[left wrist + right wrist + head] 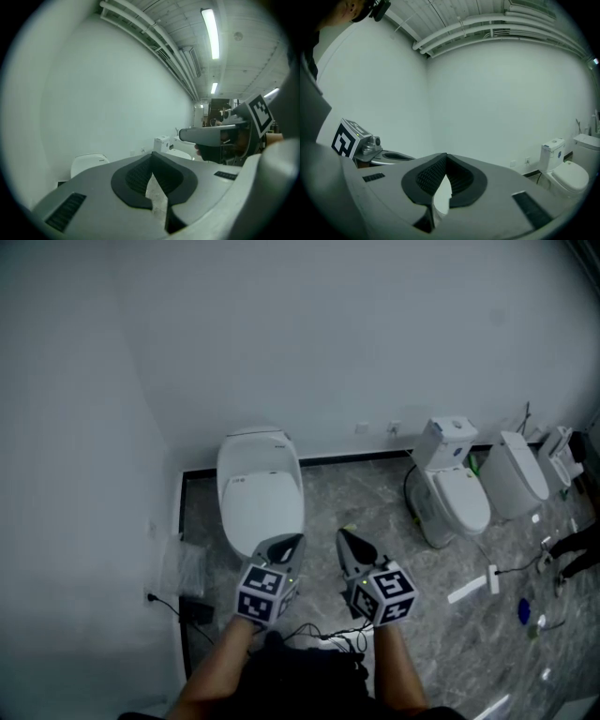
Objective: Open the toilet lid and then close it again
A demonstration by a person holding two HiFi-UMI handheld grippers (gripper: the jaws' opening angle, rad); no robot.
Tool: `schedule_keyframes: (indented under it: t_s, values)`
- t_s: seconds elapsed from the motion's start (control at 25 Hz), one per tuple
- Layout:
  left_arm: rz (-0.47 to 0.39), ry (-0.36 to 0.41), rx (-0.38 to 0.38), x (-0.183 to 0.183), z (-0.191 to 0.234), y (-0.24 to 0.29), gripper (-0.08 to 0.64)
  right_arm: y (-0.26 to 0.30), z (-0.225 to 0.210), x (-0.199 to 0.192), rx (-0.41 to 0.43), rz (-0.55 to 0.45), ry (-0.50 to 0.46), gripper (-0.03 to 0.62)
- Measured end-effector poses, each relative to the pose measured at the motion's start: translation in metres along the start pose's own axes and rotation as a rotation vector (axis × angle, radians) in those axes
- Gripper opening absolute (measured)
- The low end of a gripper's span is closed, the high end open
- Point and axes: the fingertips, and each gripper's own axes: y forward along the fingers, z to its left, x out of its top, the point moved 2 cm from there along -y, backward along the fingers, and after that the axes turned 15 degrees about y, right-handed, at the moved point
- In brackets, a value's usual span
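1. left gripper (289, 542) jaws closed, empty.
2. right gripper (343, 538) jaws closed, empty, just right of it.
3. toilet lid (260, 486) down, far left by the wall.
4. left gripper covers lid's near end; contact unclear.
5. second toilet (457, 495) right, well apart.

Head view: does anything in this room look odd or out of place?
Somewhat: the nearest toilet, lid shut, shares one open wall with other toilets, no stalls between. Loose cables and a white strip lie across the floor at right.
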Motion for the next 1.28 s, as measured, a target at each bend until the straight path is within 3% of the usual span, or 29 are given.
schedule_keyframes:
  t_s: [0.28,0.52,0.92,1.28]
  values:
    - [0.046,-0.046,-0.018,-0.028,0.046,0.01,0.006,0.051,0.004,-0.008,-0.043,0.054,0.019,0.011]
    - [0.1,-0.104,0.037,-0.064,0.074,0.021,0.006,0.083,-0.01,-0.027,-0.049,0.101,0.03,0.011]
    - [0.203,-0.164,0.166,-0.122,0.108,0.056,0.006,0.151,-0.063,-0.081,0.006,0.277,0.072,0.011]
    - [0.379,-0.262,0.213,-0.215,0.11,0.105,0.006,0.211,-0.105,-0.158,0.151,0.453,0.165,0.011]
